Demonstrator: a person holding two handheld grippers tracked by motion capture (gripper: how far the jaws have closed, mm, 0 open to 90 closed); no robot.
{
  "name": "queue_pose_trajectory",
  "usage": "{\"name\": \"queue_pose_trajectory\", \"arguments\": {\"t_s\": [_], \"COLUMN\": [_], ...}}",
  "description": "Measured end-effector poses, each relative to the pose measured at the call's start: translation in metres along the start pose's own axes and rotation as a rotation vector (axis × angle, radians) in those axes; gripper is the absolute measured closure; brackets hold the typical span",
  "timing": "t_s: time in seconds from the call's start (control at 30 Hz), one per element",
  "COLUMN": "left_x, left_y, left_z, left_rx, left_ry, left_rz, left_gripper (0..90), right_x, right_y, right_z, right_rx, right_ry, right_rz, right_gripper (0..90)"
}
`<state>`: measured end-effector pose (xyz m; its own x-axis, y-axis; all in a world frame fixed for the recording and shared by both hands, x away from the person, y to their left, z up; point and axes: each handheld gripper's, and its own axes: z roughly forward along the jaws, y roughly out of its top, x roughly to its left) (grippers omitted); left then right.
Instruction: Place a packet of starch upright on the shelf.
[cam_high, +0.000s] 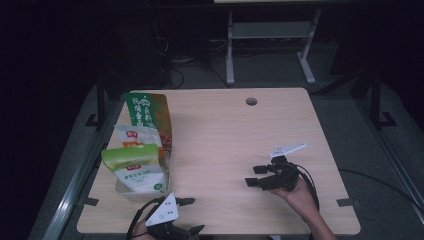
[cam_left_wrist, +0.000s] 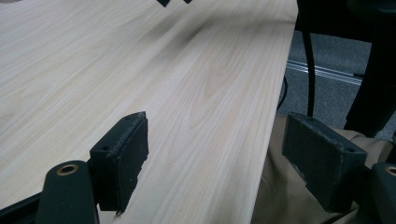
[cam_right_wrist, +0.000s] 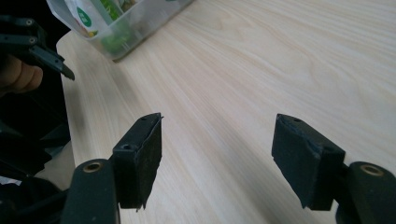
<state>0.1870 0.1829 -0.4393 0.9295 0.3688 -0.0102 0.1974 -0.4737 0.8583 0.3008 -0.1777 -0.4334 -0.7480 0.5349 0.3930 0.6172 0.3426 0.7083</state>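
Black foam-faced jaws on the right gripper (cam_high: 256, 176) are spread wide with nothing between them; only bare tabletop shows in the gap in the right gripper view. It sits at the near right of the table (cam_high: 240, 130), held in the person's right hand (cam_high: 300, 197), jaws pointing left across the wood. Grey three-cornered plate on top, cable trailing off to the right.

Left gripper (cam_high: 192, 216) is at the near edge, left of centre, also spread and holding nothing. In the left gripper view one pad hangs over the table edge above tan cloth, the other over the wood.

Nearest goods: a clear plastic bin (cam_high: 131, 193) at the near left of the table, just far-left of the left gripper, well apart from the right one. Three pouches stand upright in it:
- front pouch (cam_high: 134, 167): green top band, white lower body, green round mark at bottom corner, small print too blurred to read
- middle pouch (cam_high: 135, 135): white, small red logo, orange strip below, text unreadable
- back pouch (cam_high: 149, 114): tallest, green and orange-brown, large white Chinese characters in a column, not legible at this size

Table is pale wood grain, round cable hole (cam_high: 251, 101) at the far side.
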Motion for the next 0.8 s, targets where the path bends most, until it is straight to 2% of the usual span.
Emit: {"name": "queue_pose_trajectory", "arguments": {"t_s": [0.2, 0.23, 0.33, 0.5, 0.57, 0.8], "left_x": [0.002, 0.002, 0.002, 0.002, 0.002, 0.002], "left_y": [-0.001, -0.001, -0.001, -0.001, -0.001, -0.002], "left_z": [-0.001, -0.001, -0.001, -0.002, -0.002, -0.003], "left_rx": [0.003, 0.003, 0.005, 0.003, -0.001, -0.002], "left_ry": [0.004, 0.004, 0.004, 0.004, 0.007, 0.006], "left_rz": [0.001, 0.001, 0.000, -0.001, -0.005, -0.009], "left_gripper": [22.5, 22.6, 22.6, 22.5, 22.4, 22.4], "right_x": [0.000, 0.000, 0.001, 0.004, 0.005, 0.005], "right_y": [-0.013, -0.015, -0.020, -0.026, -0.030, -0.042], "right_z": [-0.006, -0.007, -0.009, -0.011, -0.012, -0.019], "right_rx": [0.006, 0.005, 0.008, 0.004, 0.010, -0.031], "right_ry": [-0.010, -0.011, -0.013, -0.021, -0.031, -0.062], "right_rz": [0.013, 0.000, 0.012, -0.008, -0.002, -0.015], "right_gripper": [32.0, 32.2, 32.3, 31.8, 31.0, 29.3]}}
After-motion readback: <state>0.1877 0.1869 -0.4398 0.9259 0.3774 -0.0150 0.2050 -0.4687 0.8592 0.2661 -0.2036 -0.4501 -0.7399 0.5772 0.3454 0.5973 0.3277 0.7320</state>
